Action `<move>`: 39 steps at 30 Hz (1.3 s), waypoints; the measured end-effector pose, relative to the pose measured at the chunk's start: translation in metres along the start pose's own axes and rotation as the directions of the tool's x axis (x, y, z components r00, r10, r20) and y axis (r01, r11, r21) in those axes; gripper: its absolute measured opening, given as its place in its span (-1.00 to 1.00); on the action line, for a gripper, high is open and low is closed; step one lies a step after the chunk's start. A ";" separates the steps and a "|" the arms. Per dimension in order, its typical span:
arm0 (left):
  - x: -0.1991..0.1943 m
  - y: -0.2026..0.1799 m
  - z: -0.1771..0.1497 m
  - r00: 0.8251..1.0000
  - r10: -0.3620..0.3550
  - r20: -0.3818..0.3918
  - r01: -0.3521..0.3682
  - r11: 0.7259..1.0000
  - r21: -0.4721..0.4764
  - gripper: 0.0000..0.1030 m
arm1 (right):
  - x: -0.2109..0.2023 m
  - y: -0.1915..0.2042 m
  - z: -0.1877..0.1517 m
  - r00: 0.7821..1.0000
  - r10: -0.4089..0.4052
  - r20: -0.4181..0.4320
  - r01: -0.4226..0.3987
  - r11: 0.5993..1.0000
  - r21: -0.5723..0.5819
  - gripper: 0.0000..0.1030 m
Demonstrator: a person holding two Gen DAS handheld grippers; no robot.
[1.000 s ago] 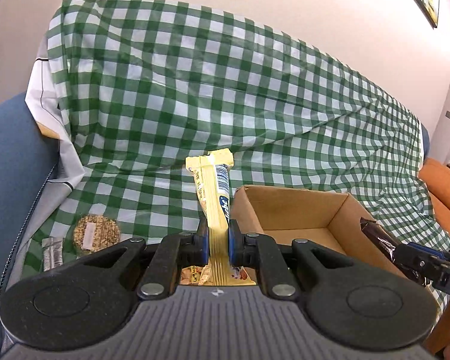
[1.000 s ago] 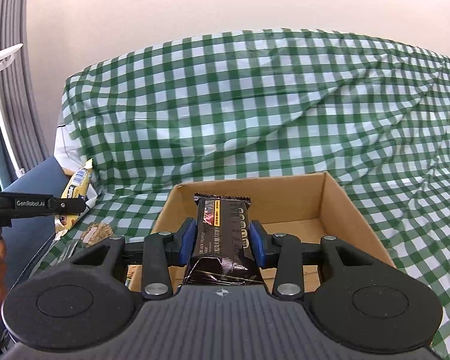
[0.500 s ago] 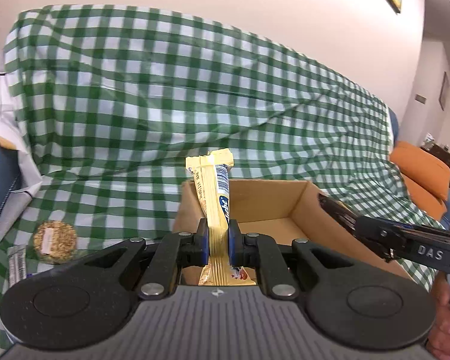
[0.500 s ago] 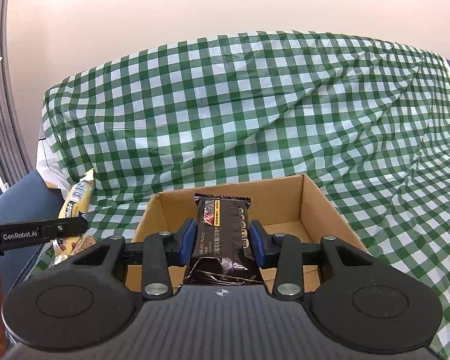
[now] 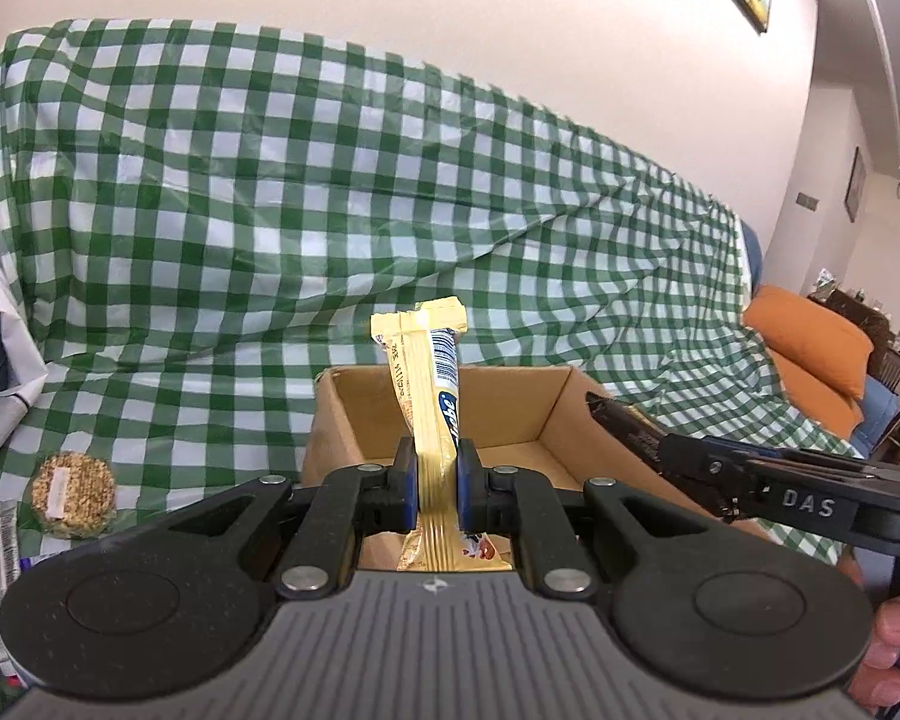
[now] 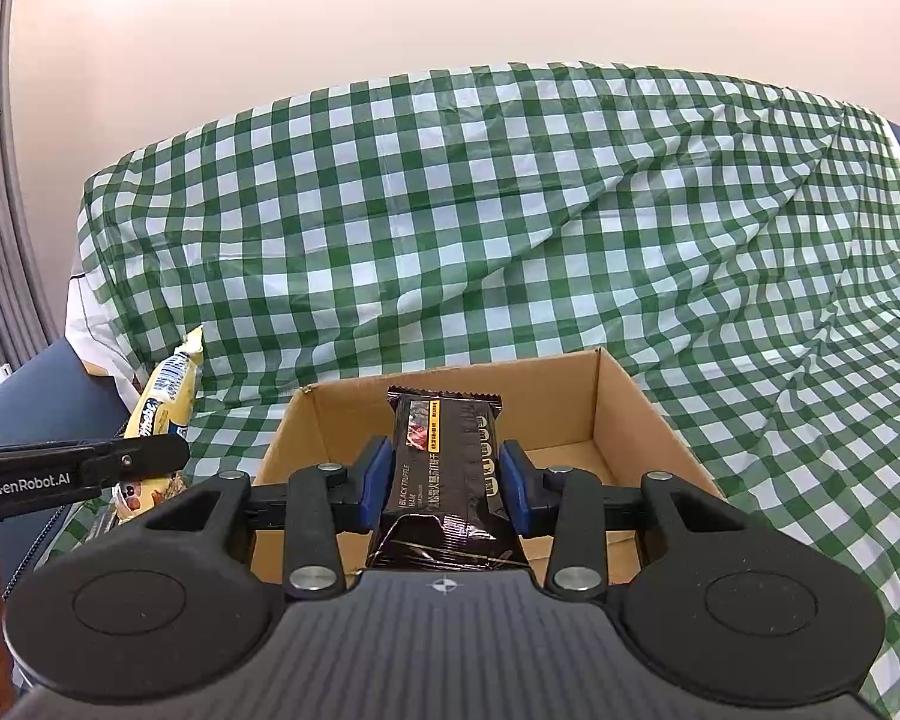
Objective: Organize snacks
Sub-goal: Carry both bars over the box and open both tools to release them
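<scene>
While the left gripper (image 5: pixel 437 474) clamps a yellow bar (image 5: pixel 429 396) upright, the right gripper (image 6: pixel 444 483) pinches a black bar (image 6: pixel 444 450), both seemingly above the cardboard box (image 6: pixel 630 402) at twelve o'clock.

Matt brown cardboard box (image 6: pixel 624 414), glossy yellow wrapper (image 5: pixel 429 396), crinkled shiny checked cloth (image 5: pixel 270 210)

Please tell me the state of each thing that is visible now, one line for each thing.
Left tool: shut on yellow snack bar.
Right tool: shut on black snack bar.
Cardboard box: open, looks empty.
Round cracker: lying on checkered cloth.
</scene>
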State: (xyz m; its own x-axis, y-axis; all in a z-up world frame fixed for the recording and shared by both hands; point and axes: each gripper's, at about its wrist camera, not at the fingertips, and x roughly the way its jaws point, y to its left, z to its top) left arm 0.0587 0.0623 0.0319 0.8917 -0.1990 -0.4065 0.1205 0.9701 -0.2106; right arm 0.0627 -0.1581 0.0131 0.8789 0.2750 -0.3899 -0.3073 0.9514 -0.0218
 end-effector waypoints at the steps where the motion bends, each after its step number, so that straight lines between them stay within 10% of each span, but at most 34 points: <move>1: -0.001 -0.001 0.000 1.000 -0.010 0.006 0.010 1.000 0.002 -0.75 | 0.000 0.000 0.000 1.000 -0.001 0.002 0.001 1.000 0.001 -0.21; 39: -0.003 -0.062 -0.029 0.966 -0.260 -0.005 0.256 0.949 0.186 -0.75 | -0.011 -0.021 0.003 0.961 -0.251 0.111 0.245 0.967 0.068 -0.21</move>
State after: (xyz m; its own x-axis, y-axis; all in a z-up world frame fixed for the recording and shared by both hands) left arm 0.0360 -0.0016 0.0199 0.8273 -0.4451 -0.3426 0.4239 0.8950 -0.1391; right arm 0.0607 -0.1802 0.0203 0.9628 0.0406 -0.2670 -0.0570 0.9969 -0.0537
